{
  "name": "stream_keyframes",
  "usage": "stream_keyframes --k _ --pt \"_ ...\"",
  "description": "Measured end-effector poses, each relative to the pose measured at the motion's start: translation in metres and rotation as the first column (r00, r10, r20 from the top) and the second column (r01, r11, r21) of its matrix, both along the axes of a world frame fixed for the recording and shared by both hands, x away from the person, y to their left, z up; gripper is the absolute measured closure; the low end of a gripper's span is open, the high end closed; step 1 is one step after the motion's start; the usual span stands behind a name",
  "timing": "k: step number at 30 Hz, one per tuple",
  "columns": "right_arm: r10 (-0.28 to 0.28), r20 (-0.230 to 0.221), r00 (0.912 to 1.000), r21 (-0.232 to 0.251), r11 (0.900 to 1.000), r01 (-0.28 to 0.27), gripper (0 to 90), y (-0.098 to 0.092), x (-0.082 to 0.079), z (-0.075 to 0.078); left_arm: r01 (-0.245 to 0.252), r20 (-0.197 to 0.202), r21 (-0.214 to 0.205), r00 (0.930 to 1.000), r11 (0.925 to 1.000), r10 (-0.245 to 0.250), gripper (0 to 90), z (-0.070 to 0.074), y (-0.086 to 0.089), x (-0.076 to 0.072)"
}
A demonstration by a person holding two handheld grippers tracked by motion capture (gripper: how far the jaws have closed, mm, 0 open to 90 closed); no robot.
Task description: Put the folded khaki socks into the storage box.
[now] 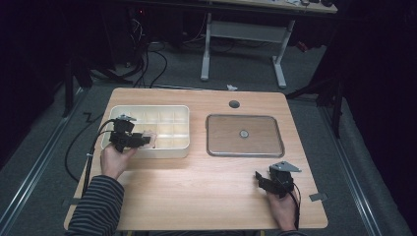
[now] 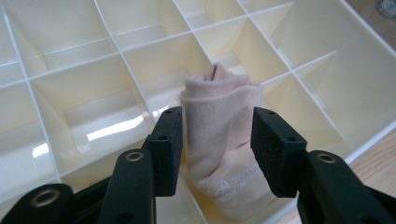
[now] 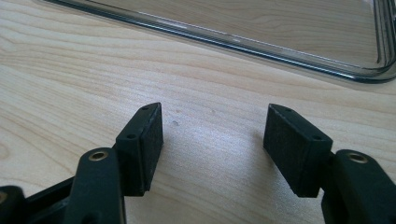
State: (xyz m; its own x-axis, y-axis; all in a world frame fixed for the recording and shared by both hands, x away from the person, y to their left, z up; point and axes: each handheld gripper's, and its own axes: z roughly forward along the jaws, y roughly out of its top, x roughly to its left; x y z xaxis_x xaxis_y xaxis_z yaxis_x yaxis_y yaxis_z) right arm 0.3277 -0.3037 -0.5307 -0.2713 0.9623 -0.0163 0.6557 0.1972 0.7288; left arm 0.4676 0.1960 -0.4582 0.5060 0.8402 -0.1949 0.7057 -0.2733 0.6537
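rolled cloth [image 2: 220,140] upright in divided box [image 2: 79,70] compartment.

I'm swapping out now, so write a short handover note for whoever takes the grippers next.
Left gripper: open, jaws either side of the rolled beige cloth, which stands in a near-edge compartment of the white divided box.
Right gripper: open, nothing between its jaws, over bare table near the clear lid.
Done: cloth is in the box.
Left: probably withdraw the left gripper and fit the lid.
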Motion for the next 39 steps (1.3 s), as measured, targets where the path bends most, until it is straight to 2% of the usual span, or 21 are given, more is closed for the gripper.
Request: stream_keyframes --k 3,5,7,9,12,17,21,26,29,31,36,39 --pt "0.000 0.000 1.0000 0.000 1.0000 0.000 37.6 0.000 0.000 0.000 -0.012 0.017 -0.003 0.9998 0.9999 0.012 53.1 0.003 -0.002 0.000" --pt "0.000 0.000 1.0000 0.000 1.0000 0.000 37.7 0.000 0.000 0.000 -0.018 0.029 0.014 0.9994 0.9997 0.018 52.5 0.006 -0.005 0.001" --pt "-0.001 0.000 1.0000 0.000 1.0000 0.001 37.7 0.000 0.000 0.000 -0.030 0.045 0.003 0.9985 0.9995 0.030 52.0 0.008 -0.006 0.001" --pt "-0.001 0.000 1.0000 0.000 1.0000 0.001 37.8 0.000 0.000 0.000 -0.062 0.042 -0.018 0.9972 0.9979 0.062 51.4 0.008 -0.005 0.003" --pt "-0.001 0.000 1.0000 0.000 1.0000 0.001 37.8 0.000 0.000 0.000 -0.079 0.037 -0.020 0.9962 0.9967 0.079 51.1 0.008 -0.005 0.004" --pt "-0.001 0.000 1.0000 0.000 1.0000 0.001 37.7 0.000 0.000 0.000 -0.110 0.029 -0.063 0.9933 0.9920 0.112 52.4 0.009 -0.003 0.007" --pt "0.000 0.000 1.0000 0.000 1.0000 0.000 37.8 0.000 0.000 0.000 -0.130 0.027 -0.070 0.9909 0.9890 0.132 52.4 0.007 -0.004 0.010" --pt "-0.001 0.000 1.0000 0.000 1.0000 0.001 37.7 0.000 0.000 0.000 -0.139 0.024 -0.065 0.9897 0.9882 0.141 55.5 0.005 -0.004 0.012" --pt "-0.001 0.000 1.0000 0.000 1.0000 0.001 37.7 0.000 0.000 0.000 -0.136 0.025 -0.062 0.9901 0.9888 0.138 60.7 0.004 -0.005 0.013" --pt "0.000 0.000 1.0000 0.000 1.0000 0.000 37.8 0.000 0.000 0.000 -0.120 0.029 -0.033 0.9922 0.9922 0.121 63.6 0.005 -0.009 0.014" --pt "0.000 0.000 1.0000 0.000 1.0000 0.000 37.7 0.000 0.000 0.000 -0.093 0.031 0.004 0.9952 0.9956 0.093 75.2 0.007 -0.016 0.016" --pt "0.000 0.000 1.0000 0.000 1.0000 0.000 37.6 0.000 0.000 0.000 -0.087 0.021 0.000 0.9960 0.9962 0.087 77.6 0.006 -0.017 0.016"
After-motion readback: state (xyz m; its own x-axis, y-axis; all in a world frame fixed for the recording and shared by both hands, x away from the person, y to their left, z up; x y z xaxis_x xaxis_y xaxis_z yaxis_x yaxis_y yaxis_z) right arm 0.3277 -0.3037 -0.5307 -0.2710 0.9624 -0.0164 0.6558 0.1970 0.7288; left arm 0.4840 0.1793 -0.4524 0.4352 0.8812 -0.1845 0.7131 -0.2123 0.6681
